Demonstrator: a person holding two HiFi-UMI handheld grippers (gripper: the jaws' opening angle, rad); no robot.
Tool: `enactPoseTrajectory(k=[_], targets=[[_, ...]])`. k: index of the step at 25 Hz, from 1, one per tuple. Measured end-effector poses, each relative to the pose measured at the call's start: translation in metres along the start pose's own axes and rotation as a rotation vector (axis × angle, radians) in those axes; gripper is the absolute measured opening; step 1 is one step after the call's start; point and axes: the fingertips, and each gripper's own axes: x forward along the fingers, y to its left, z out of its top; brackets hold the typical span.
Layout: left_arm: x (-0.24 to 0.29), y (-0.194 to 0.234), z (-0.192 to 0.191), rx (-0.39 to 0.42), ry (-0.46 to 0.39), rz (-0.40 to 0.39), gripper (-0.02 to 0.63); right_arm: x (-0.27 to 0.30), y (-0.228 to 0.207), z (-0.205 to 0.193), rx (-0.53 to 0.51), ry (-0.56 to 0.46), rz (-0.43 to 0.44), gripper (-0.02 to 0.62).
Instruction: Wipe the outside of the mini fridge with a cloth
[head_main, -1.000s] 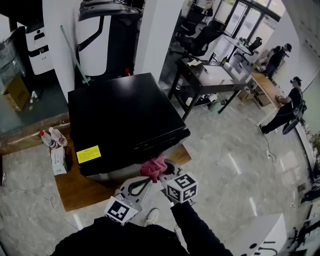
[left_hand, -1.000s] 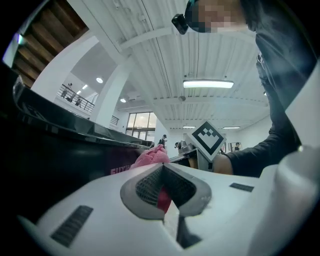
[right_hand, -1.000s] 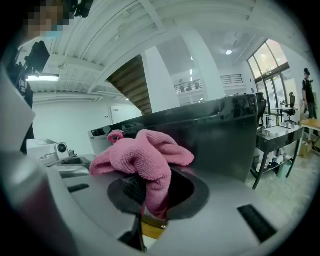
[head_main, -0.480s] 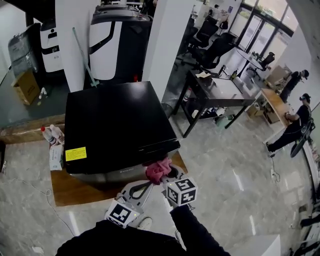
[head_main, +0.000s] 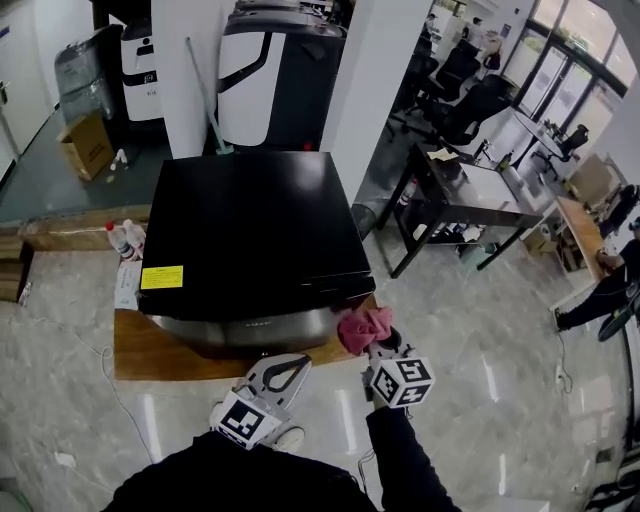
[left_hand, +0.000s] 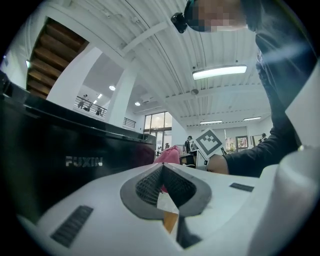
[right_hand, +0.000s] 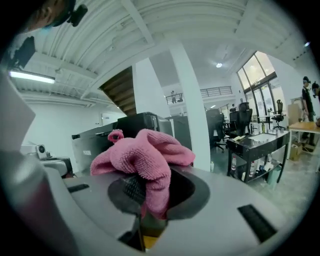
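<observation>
Head view, left to right. Two bottles (head_main: 120, 238) stand on the floor at 9 o'clock of the mini fridge (head_main: 250, 225). The fridge is black and sits on a wooden board (head_main: 150, 350), with a yellow label (head_main: 161, 277) at its 7 o'clock top corner. Left gripper (head_main: 283, 368) is at the fridge's 6 o'clock, jaws together with nothing between them. Pink cloth (head_main: 364, 326) is at the front corner, 5 o'clock; contact not discernible. Right gripper (head_main: 381, 342) is clamped on the cloth. A dark desk (head_main: 480, 195) is at 3 o'clock.
</observation>
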Motion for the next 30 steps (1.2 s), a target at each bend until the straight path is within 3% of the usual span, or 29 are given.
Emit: enactPoseTrajectory(k=[3, 7, 14, 20, 30], targets=[[-0.017, 0.008, -0.012, -0.024, 0.026, 0.050, 0.006, -0.009, 0.014, -0.009, 0.002, -0.058, 0.064, 0.080], [-0.045, 0.021, -0.027, -0.032, 0.062, 0.099, 0.007, -0.007, 0.044, -0.040, 0.060, -0.055, 0.113, 0.078], [-0.100, 0.048, -0.062, 0.020, 0.129, 0.116, 0.007, 0.016, 0.111, -0.109, 0.116, 0.058, 0.066, 0.075], [-0.150, 0.097, -0.096, 0.009, 0.135, 0.158, 0.007, 0.054, 0.191, -0.157, 0.138, 0.161, 0.103, 0.077], [-0.197, 0.155, -0.163, -0.026, 0.212, 0.170, 0.006, 0.114, 0.246, -0.250, 0.372, 0.354, -0.055, 0.077]])
